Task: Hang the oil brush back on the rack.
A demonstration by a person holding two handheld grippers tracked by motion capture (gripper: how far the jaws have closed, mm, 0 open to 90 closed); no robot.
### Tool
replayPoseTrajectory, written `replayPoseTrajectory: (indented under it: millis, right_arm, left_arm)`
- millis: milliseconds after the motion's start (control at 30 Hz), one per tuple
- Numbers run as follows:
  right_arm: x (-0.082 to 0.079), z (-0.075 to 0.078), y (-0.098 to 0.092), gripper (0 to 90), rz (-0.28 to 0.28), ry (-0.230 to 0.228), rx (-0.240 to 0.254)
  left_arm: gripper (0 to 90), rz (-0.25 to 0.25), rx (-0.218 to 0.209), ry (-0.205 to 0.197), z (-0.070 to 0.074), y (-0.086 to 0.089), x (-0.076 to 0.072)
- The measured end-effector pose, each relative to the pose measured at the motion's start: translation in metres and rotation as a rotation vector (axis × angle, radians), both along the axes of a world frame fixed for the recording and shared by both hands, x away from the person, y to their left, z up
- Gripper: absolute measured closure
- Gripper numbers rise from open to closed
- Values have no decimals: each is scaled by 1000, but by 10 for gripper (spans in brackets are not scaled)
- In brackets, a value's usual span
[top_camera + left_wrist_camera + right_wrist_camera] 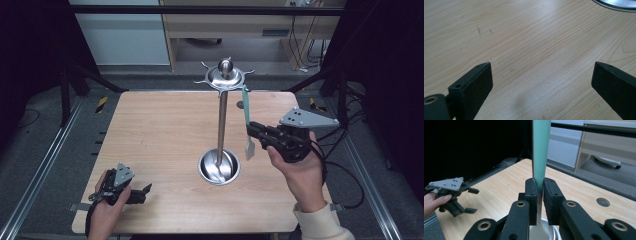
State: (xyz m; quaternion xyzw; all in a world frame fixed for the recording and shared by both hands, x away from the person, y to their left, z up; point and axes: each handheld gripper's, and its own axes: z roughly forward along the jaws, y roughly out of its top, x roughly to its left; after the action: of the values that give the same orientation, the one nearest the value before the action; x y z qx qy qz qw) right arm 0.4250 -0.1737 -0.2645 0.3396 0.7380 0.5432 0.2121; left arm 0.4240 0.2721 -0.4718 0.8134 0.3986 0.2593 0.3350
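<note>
A steel utensil stand (pixel 221 120) rises from a round bowl base (pixel 219 167) at the table's middle, with a hooked disc (pixel 225 76) on top. My right gripper (pixel 252 131) is to the right of the pole, shut on a utensil (pixel 246 107) with a teal handle and a white blade hanging down. In the right gripper view the jaws (pixel 540 182) pinch the teal handle (pixel 540 150) above the bowl base (pixel 552 230). My left gripper (pixel 145 192) lies low at the table's front left, open and holding nothing; its view shows the jaws (pixel 542 65) wide apart over bare wood.
The wooden table (pixel 160 130) has a small round hole (pixel 240 105) near its far edge. The base's rim (pixel 616 5) shows at the top right of the left gripper view. Black frame bars and a wooden cabinet stand behind the table.
</note>
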Motion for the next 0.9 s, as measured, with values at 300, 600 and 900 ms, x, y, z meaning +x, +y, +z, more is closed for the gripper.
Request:
replayPoseTrajectory:
  millis: [300,600,900]
  right_arm:
    - [4,-4,6,822,-12,-13,9]
    - [4,-6,6,822,-14,-17,14]
    - [6,-6,8,822,-8,-14,15]
  left_arm:
    - [32,-1,1,-2,0,0,0]
    - [32,-1,1,-1,0,0,0]
    - [32,0,0,-1,0,0,0]
